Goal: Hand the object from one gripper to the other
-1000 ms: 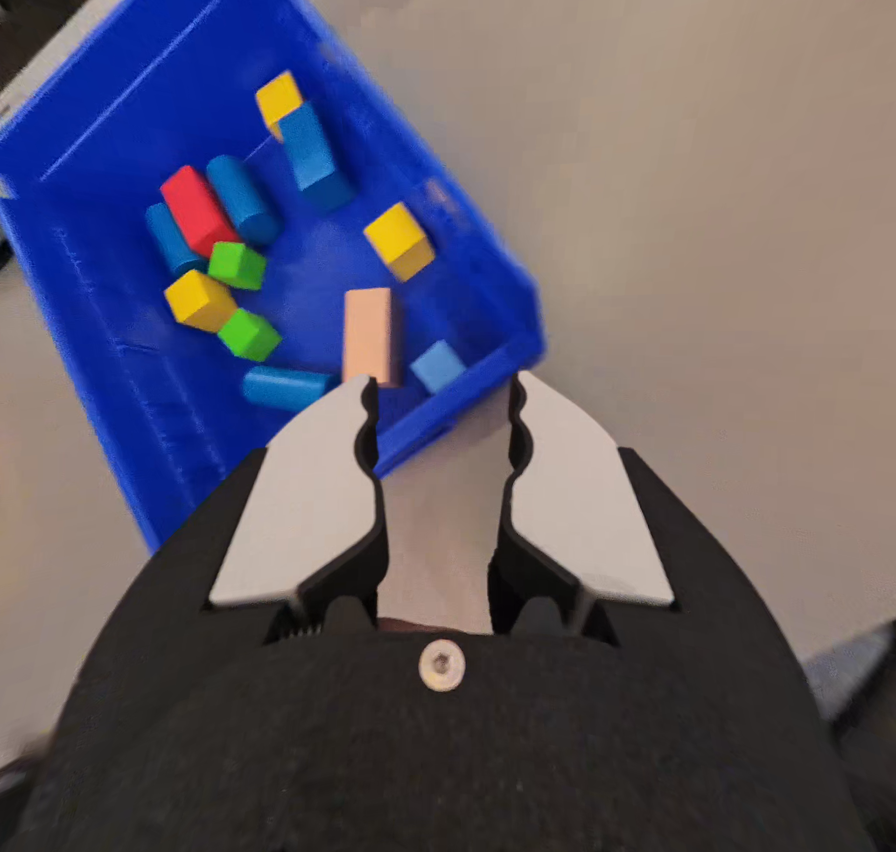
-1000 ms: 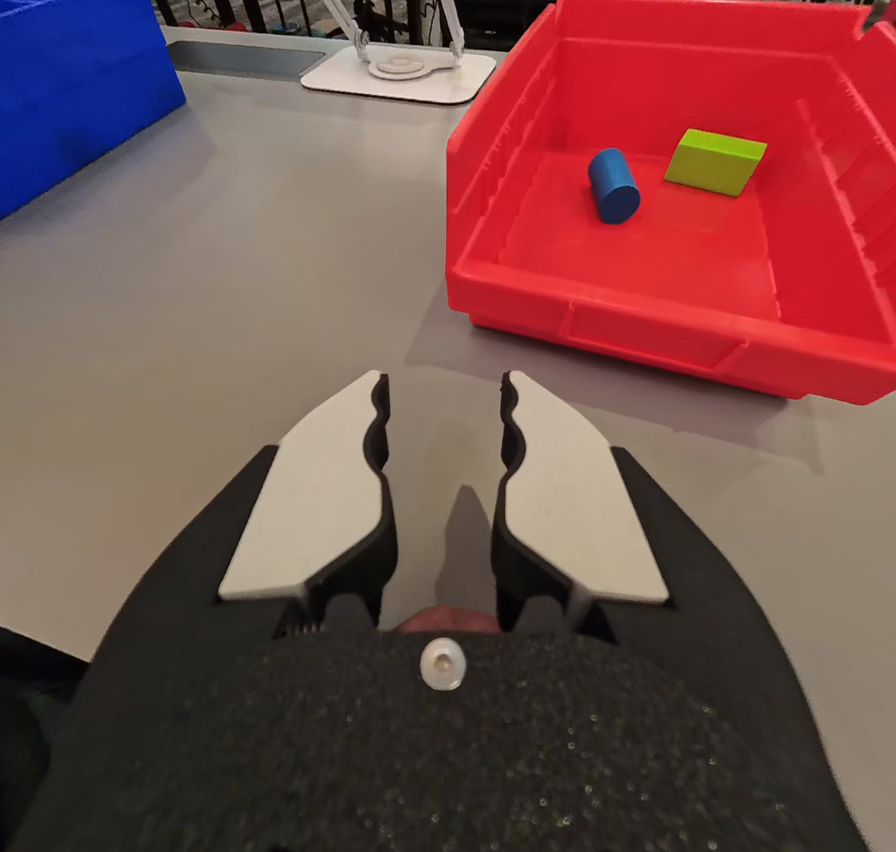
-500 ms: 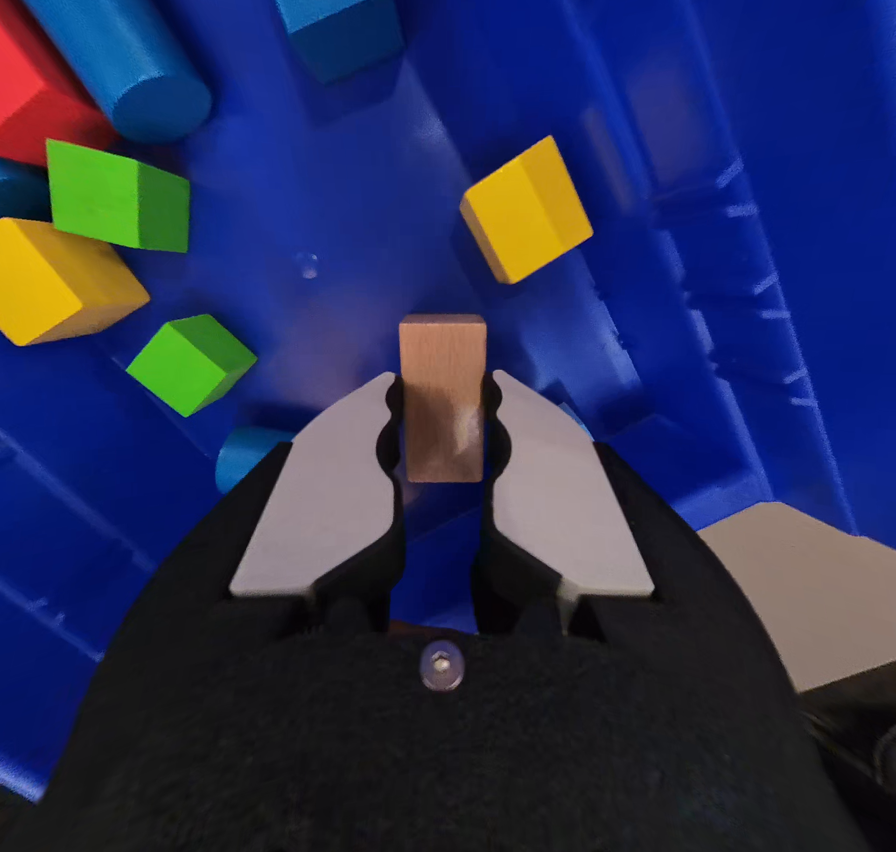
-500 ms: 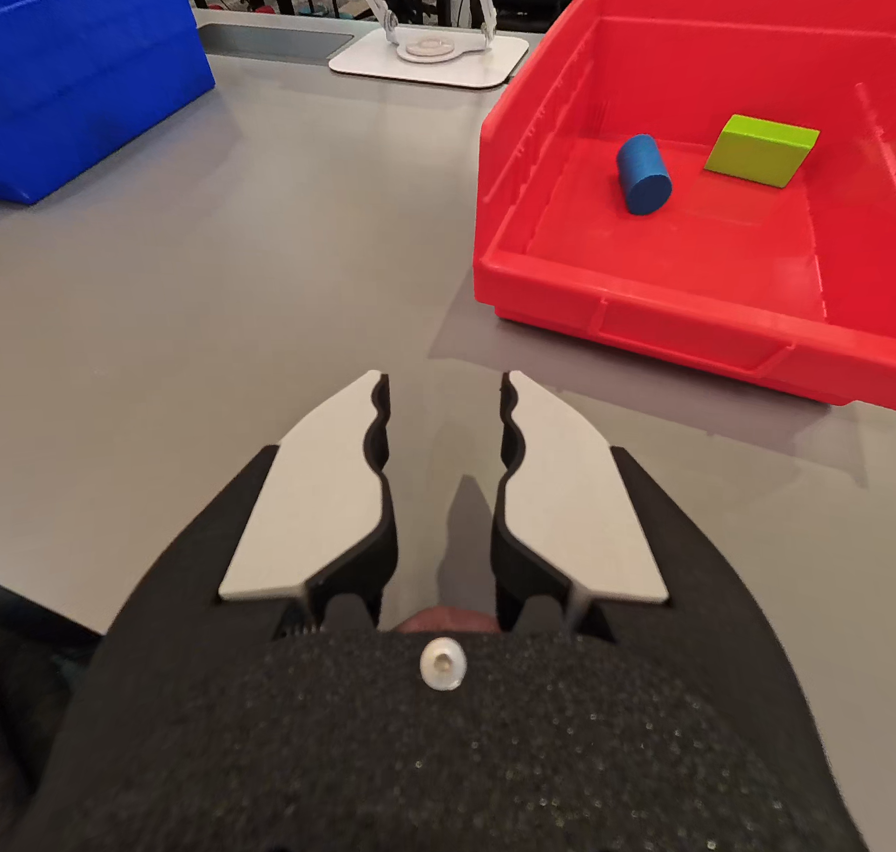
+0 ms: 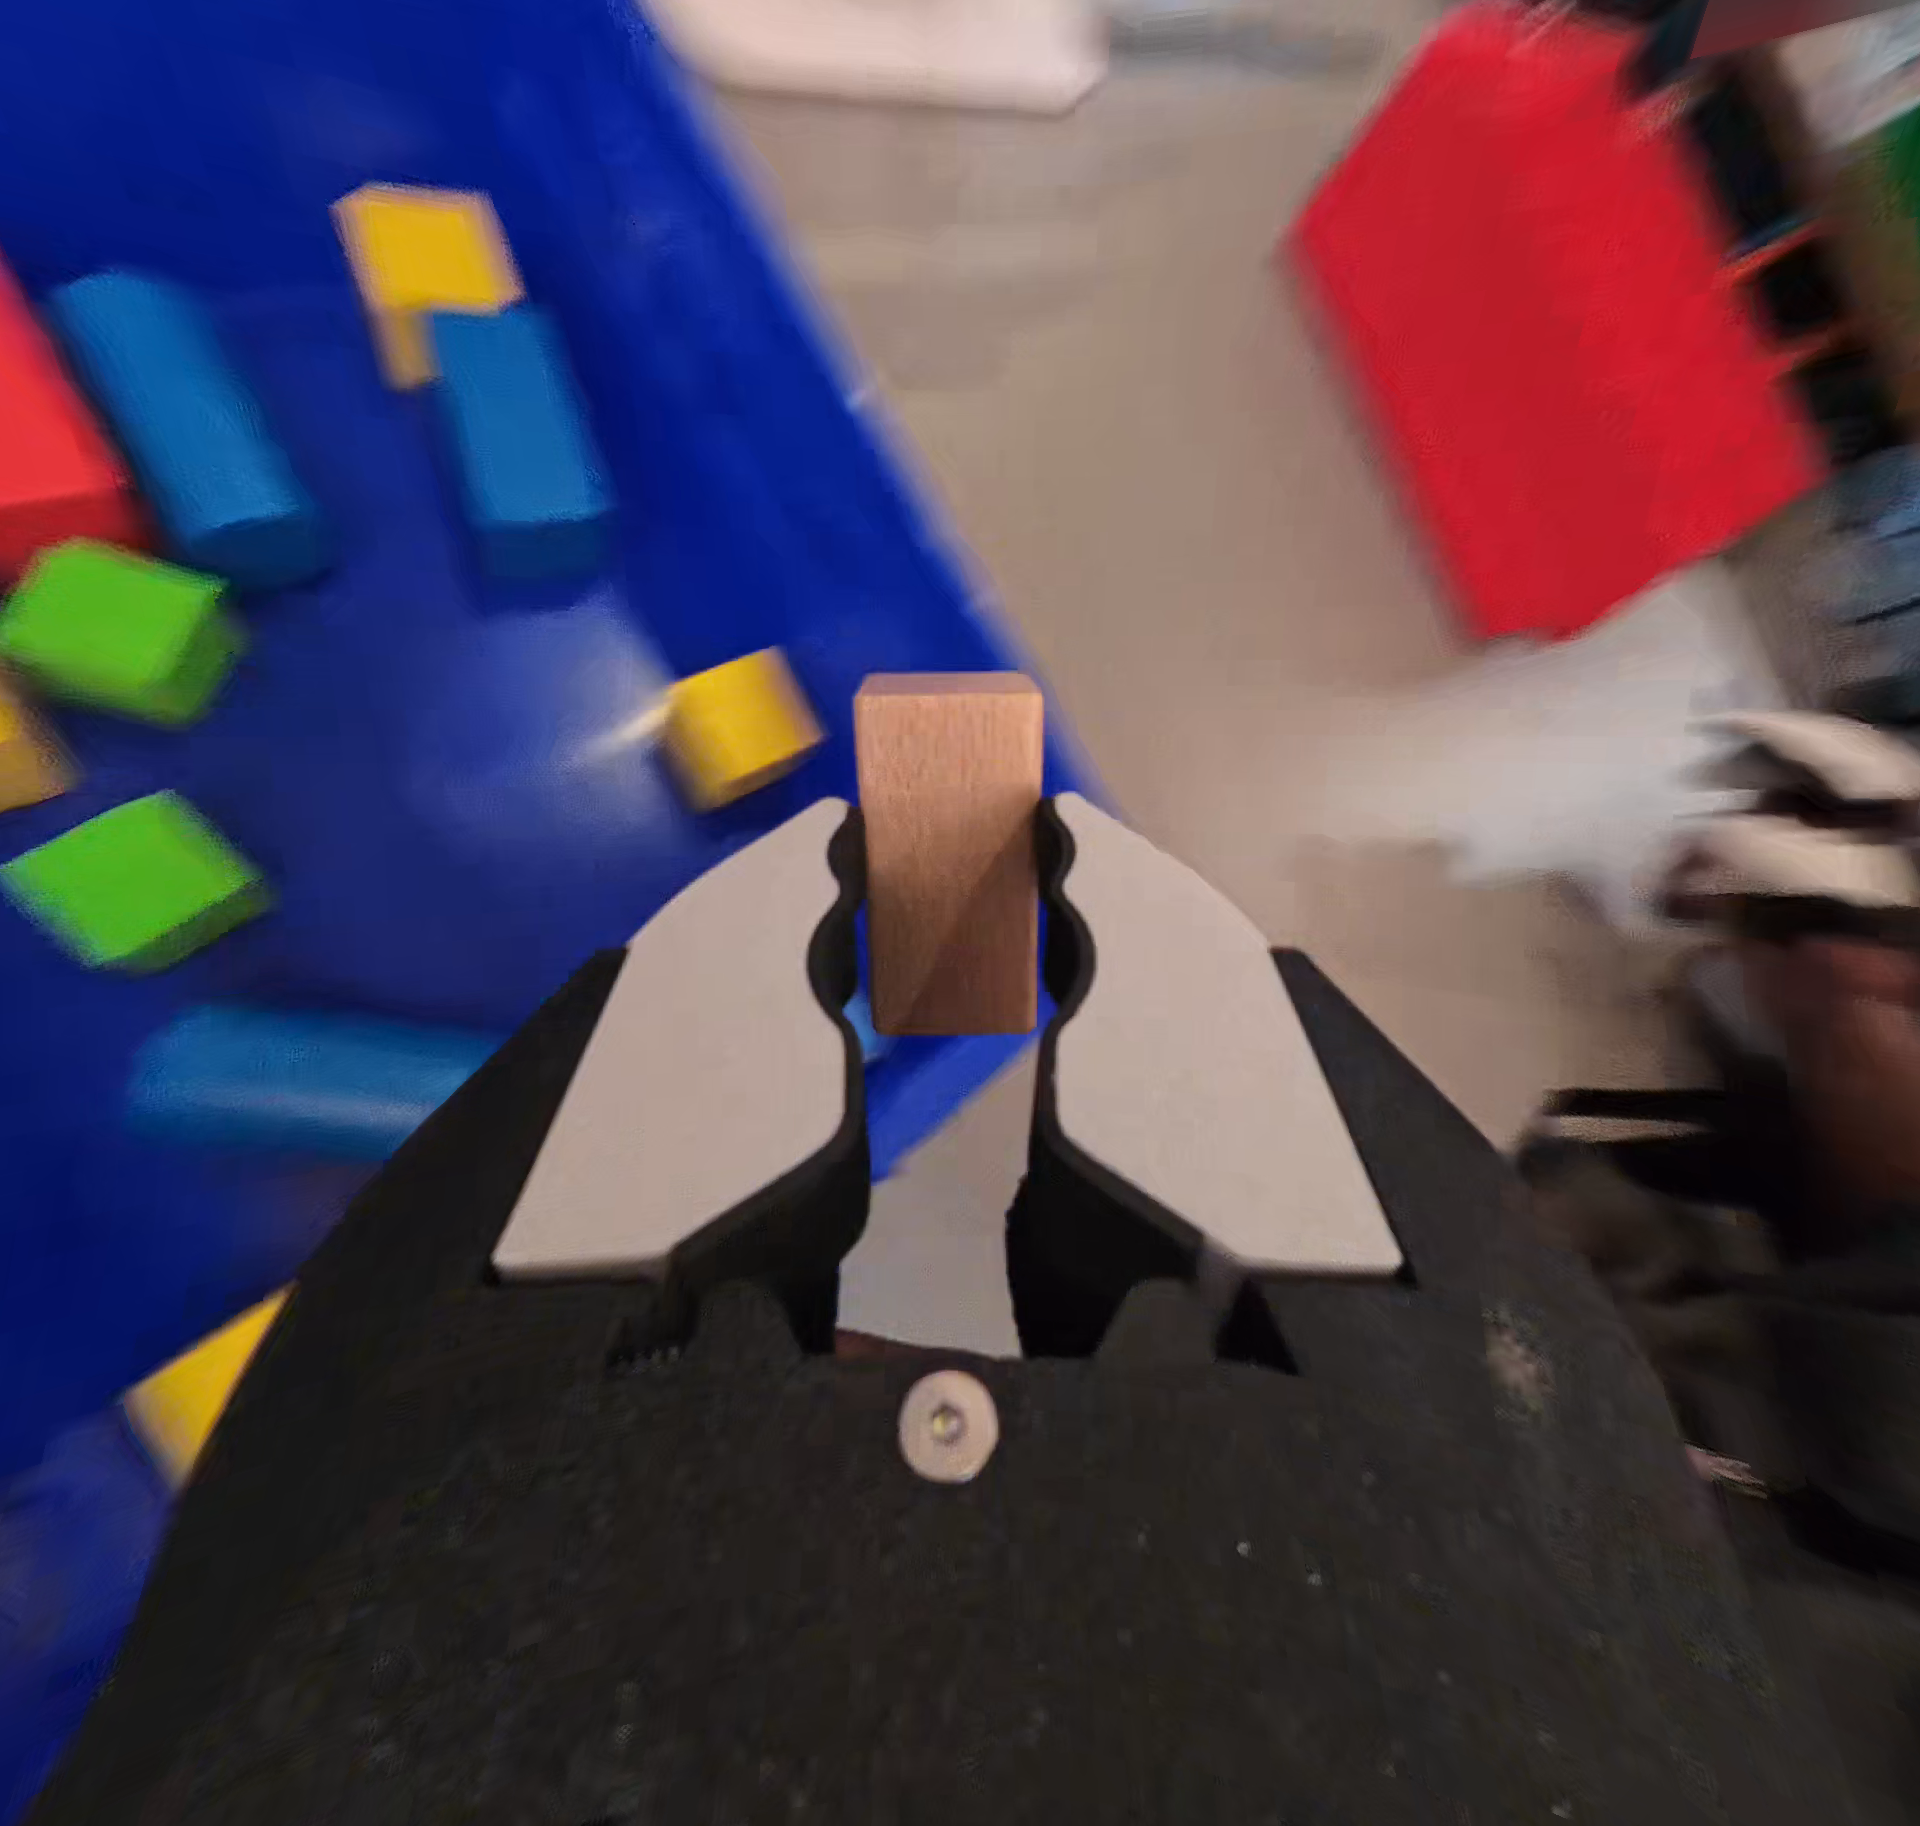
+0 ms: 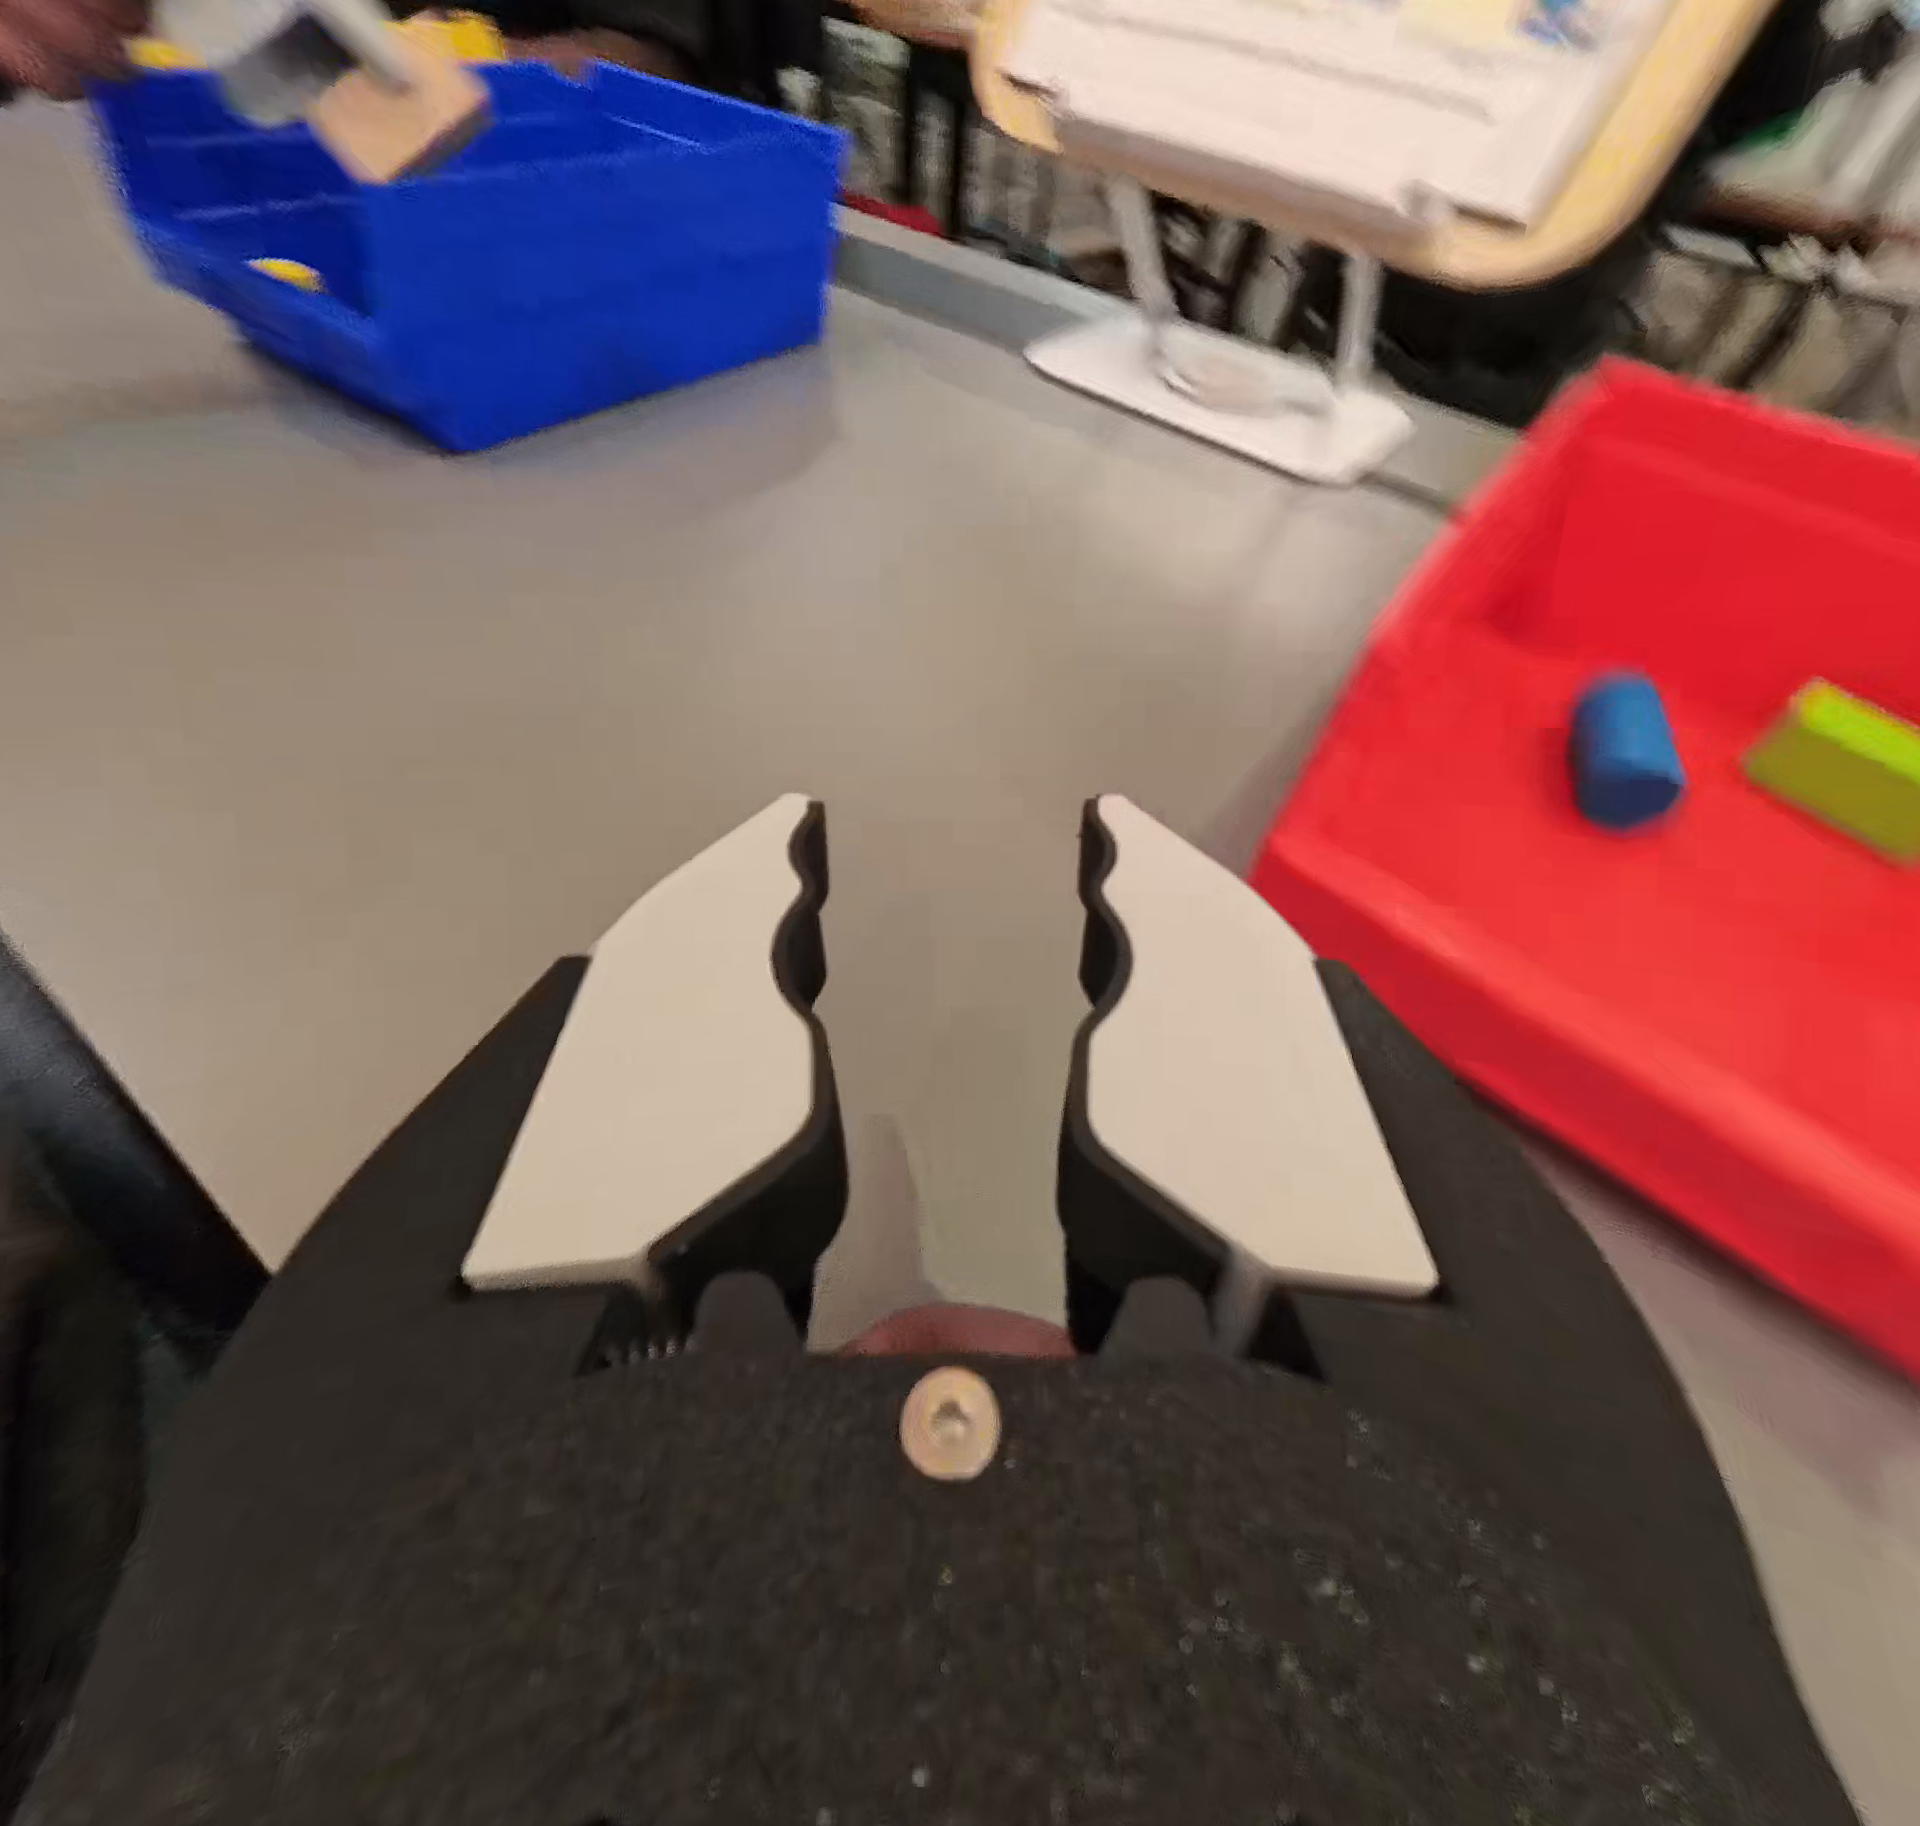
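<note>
My left gripper is shut on a plain wooden block, held upright above the right edge of the blue bin. In the right wrist view the same block shows far off at the upper left in the left gripper, above the blue bin. My right gripper is open and empty over the grey table, left of the red bin. Both views are blurred by motion.
The blue bin holds several coloured blocks, such as a yellow one and a green one. The red bin holds a blue cylinder and a green block. A white stand with a board sits at the back.
My left gripper has lifted the wooden block out of the blue bin and swung right. My right gripper has turned left, so the blue bin and the left gripper now show.
</note>
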The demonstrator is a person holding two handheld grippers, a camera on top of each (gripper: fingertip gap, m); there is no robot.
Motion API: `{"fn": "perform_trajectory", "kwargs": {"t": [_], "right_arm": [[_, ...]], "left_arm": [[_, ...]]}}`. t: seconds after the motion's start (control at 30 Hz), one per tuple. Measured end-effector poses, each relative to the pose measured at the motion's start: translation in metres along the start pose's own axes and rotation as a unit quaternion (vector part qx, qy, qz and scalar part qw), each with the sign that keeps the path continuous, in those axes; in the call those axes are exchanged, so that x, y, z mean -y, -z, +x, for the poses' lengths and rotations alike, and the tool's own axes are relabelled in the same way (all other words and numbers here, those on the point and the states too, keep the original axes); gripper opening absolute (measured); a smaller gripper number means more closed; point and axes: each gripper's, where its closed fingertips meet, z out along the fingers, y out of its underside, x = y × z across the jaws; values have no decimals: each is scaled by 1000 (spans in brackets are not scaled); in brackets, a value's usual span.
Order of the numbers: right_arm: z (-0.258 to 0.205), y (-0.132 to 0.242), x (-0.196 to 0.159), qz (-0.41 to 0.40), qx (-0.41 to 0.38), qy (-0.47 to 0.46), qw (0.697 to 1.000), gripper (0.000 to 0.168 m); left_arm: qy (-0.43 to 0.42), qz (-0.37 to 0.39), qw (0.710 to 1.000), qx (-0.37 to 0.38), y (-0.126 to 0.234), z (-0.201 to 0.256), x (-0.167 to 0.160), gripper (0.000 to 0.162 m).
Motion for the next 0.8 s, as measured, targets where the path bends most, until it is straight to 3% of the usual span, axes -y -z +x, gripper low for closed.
{"fn": "perform_trajectory", "kwargs": {"t": [0.07, 0.17, 0.3, 0.47, 0.5, 0.53, 0.63, 0.7, 0.73, 0.8], "right_arm": [[-23, -16, 17, 21, 68, 44, 996, 51], [-58, -45, 47, 54, 153, 114, 980, 65], [-104, -71, 95, 113, 246, 161, 949, 83], [-135, -81, 115, 141, 280, 175, 933, 91], [-137, -82, 114, 141, 281, 174, 933, 89], [-137, -83, 112, 137, 277, 176, 935, 73], [-133, -78, 111, 134, 280, 158, 937, 71], [-130, -74, 109, 135, 284, 141, 939, 71], [-125, -71, 109, 133, 282, 133, 941, 71], [-105, -65, 114, 129, 268, 108, 949, 72]], "left_arm": [[26, 59, 990, -124, 6, 60, 7, 31], [71, 92, 952, -282, -3, 144, -5, 31], [152, 72, 904, -394, -33, 210, -33, 31], [196, 41, 872, -446, -51, 238, -55, 31], [197, 32, 869, -452, -54, 241, -59, 31], [201, 26, 866, -456, -57, 243, -62, 31], [213, 13, 854, -474, -58, 248, -65, 31], [197, 7, 859, -473, -55, 246, -73, 38], [186, 10, 868, -460, -56, 241, -79, 53], [157, 12, 895, -418, -59, 228, -96, 55]]}}
